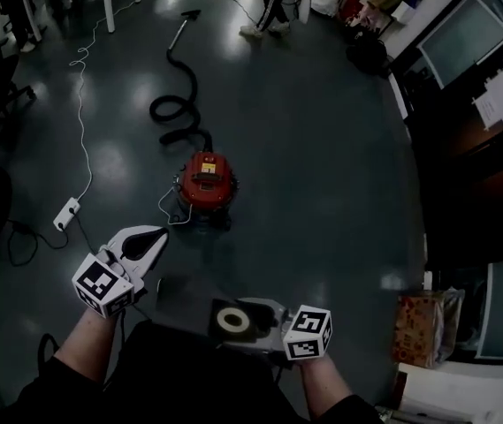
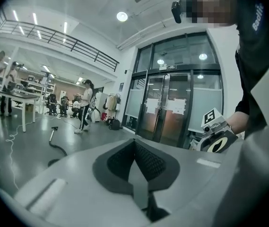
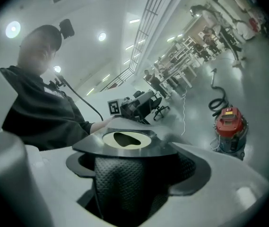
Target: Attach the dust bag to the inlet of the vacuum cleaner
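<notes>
We read the right gripper (image 1: 249, 323) as doing the carrying. Its jaws stand wide and clamp the dust bag (image 1: 233, 320) by its stiff dark collar, with the pale ring and its hole turned up and outward. That hold makes sense to us, because the ring is the part that must meet the inlet, and gripping the collar's edge leaves the opening free. The left gripper (image 1: 156, 235) has its jaws pressed together with nothing between them. We judge it is kept free to steady the machine or open it when the time comes. The red vacuum cleaner (image 1: 205, 181) stands upright on the floor (image 1: 322, 148), well ahead of both grippers and apart from the bag. Its red top looks to be in place, and we cannot make out the inlet from here, so the attaching itself is not yet under way. The black hose (image 1: 179, 109) coils away behind the machine. A white power strip (image 1: 67, 213) lies on the floor to its left, presumably there to feed it, though we cannot trace the cord all the way. By our count there are two grippers, one dust bag with one ring opening, one vacuum cleaner, one hose and one power strip.
</notes>
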A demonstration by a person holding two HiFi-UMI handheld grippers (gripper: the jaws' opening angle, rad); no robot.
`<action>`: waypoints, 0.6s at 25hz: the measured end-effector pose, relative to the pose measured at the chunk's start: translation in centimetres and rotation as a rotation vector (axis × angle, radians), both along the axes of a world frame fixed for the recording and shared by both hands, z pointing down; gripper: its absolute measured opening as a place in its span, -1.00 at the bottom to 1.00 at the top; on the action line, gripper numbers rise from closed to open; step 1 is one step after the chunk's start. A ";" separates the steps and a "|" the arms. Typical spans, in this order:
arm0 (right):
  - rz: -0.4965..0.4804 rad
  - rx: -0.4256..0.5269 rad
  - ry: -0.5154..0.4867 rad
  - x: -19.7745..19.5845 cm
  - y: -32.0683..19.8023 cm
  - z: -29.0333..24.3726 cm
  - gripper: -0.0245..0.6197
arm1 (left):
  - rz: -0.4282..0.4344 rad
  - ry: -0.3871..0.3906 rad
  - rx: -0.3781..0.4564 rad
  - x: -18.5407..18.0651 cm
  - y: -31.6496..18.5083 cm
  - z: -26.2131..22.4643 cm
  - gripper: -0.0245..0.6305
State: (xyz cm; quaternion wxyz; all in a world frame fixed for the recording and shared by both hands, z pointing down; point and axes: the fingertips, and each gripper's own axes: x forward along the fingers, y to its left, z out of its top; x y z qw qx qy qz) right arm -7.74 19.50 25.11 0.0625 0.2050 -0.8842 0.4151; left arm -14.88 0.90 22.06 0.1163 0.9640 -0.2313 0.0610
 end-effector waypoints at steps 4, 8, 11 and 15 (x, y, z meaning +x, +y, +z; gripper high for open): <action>0.043 -0.027 0.001 -0.3 -4.4 1.5 0.36 | 0.056 -0.014 -0.007 0.8 -4.2 2.7 -0.92; 0.055 -0.049 -0.020 0.6 -7.3 3.0 0.36 | 0.064 -0.043 -0.030 2.1 -6.9 4.7 -0.92; 0.039 -0.063 -0.038 2.1 -8.9 4.6 0.36 | 0.045 -0.084 -0.037 2.9 -8.5 6.3 -0.92; -0.031 -0.088 -0.036 5.0 -10.2 8.3 0.37 | 0.011 -0.157 -0.044 4.6 -9.9 7.8 -0.92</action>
